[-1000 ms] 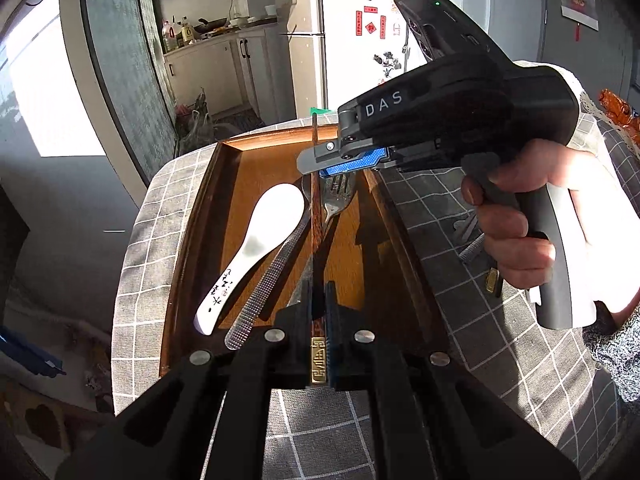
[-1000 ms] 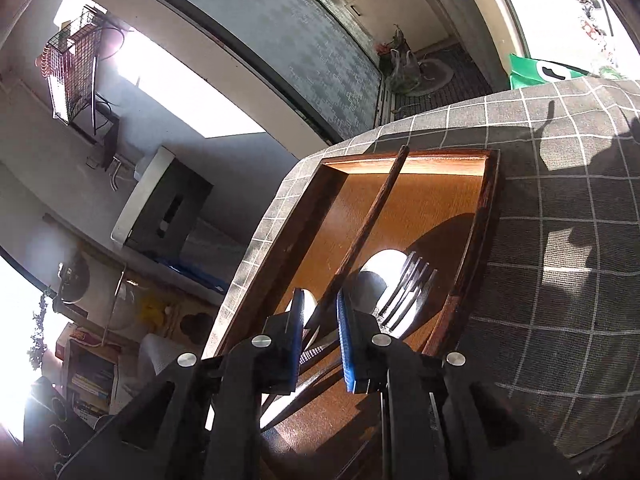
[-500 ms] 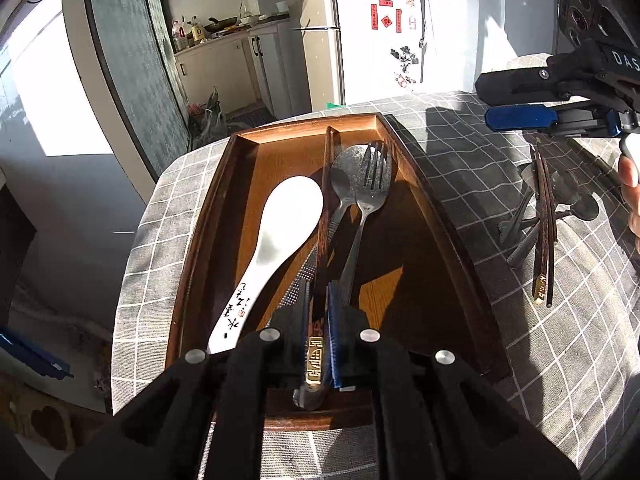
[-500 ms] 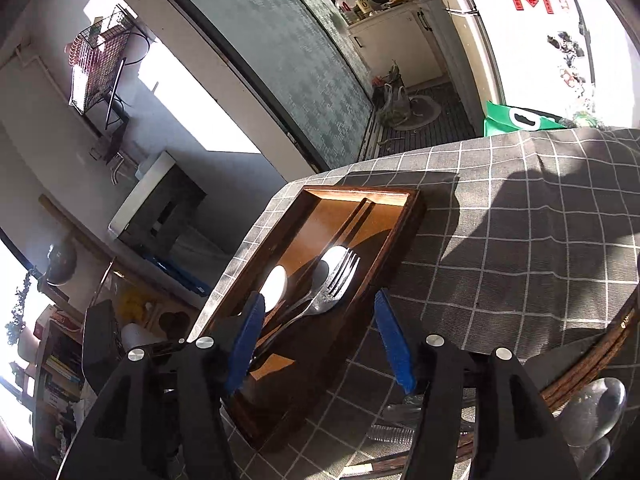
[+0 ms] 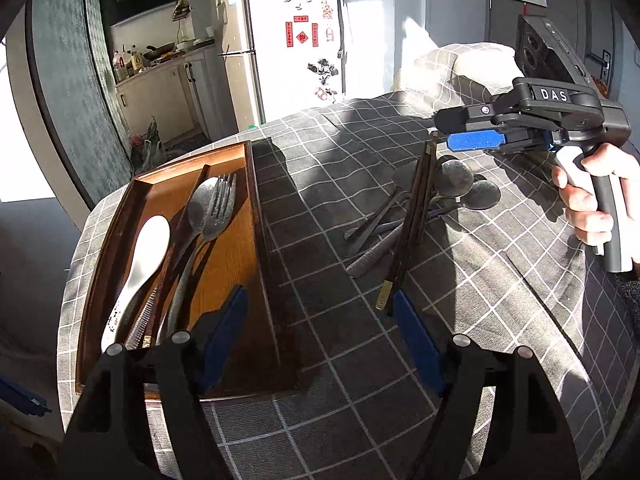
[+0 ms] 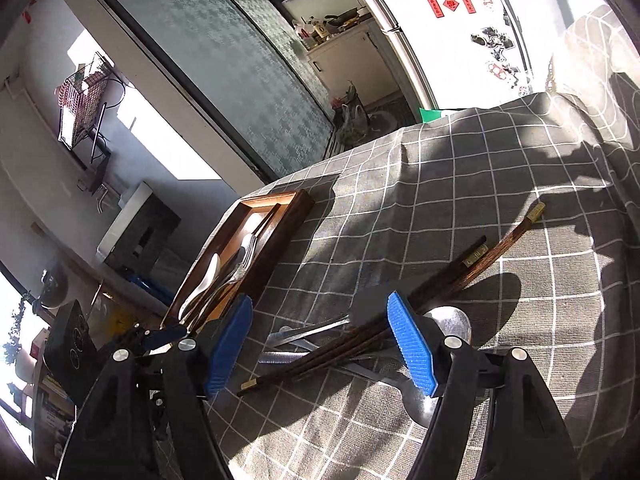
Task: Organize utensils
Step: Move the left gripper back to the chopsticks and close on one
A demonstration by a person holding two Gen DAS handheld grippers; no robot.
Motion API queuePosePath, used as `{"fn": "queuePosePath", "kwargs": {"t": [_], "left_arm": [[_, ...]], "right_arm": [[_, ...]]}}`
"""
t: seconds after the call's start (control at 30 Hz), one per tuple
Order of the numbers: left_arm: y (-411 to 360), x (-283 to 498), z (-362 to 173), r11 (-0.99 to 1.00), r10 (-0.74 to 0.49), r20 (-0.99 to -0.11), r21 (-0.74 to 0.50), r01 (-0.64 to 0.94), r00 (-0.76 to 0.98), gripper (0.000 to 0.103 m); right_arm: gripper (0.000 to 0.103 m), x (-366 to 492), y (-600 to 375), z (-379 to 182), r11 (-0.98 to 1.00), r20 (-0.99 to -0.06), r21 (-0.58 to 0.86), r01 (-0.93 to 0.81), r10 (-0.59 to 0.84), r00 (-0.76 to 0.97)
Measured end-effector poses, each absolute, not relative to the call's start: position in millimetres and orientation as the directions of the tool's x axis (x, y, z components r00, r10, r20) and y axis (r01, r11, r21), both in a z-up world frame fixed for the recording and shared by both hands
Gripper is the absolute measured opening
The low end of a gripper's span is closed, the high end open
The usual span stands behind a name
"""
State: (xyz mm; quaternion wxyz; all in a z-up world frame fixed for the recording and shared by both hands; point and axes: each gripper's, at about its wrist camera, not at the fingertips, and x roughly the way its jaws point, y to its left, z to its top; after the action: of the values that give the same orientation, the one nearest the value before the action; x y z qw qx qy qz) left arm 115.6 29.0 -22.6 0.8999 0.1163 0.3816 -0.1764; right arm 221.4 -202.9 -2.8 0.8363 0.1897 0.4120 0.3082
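Both tongs swung off tray (image 5: 256,208) | just spread, empty | dark chopsticks (image 5: 416,216) piled with steel spoons (image 5: 456,178)

One tray (image 5: 256,216); inside: one white spoon (image 5: 146,248), one metal spoon (image 5: 200,204), one fork (image 5: 218,208).

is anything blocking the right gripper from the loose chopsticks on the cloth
Nothing visible does. The right gripper hangs open just above the chopsticks, which lie on top of the loose spoons, not under them. Its jaws have just been opening, with nothing pressed between them.
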Motion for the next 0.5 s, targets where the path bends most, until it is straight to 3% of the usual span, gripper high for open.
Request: {"fn": "queuePosePath", "kwargs": {"t": [0.13, 0.23, 0.27, 0.37, 0.4, 0.5], "left_arm": [[-2, 112, -38, 0.88, -0.175, -0.738, 0.179, 0.439, 0.652, 0.066], [-7, 119, -45, 0.877, -0.18, -0.753, 0.169, 0.45, 0.633, 0.061], [-9, 121, -47, 0.877, -0.182, -0.758, 0.164, 0.453, 0.627, 0.056], [-14, 125, -53, 0.867, -0.179, -0.774, 0.168, 0.469, 0.607, 0.02], [-16, 126, -52, 0.867, -0.175, -0.776, 0.171, 0.469, 0.606, 0.015], [-18, 127, -53, 0.865, -0.166, -0.779, 0.18, 0.469, 0.605, 0.012]], "right_arm": [[0.071, 220, -206, -9, 0.731, -0.568, 0.58, -0.358, 0.679, 0.466], [0.071, 219, -208, -10, 0.725, -0.562, 0.585, -0.362, 0.685, 0.464], [0.071, 219, -208, -10, 0.724, -0.56, 0.587, -0.364, 0.687, 0.464], [0.071, 218, -211, -10, 0.722, -0.556, 0.588, -0.364, 0.688, 0.467], [0.071, 219, -212, -10, 0.722, -0.555, 0.59, -0.362, 0.688, 0.468], [0.071, 221, -215, -11, 0.719, -0.551, 0.599, -0.352, 0.689, 0.47]]}}
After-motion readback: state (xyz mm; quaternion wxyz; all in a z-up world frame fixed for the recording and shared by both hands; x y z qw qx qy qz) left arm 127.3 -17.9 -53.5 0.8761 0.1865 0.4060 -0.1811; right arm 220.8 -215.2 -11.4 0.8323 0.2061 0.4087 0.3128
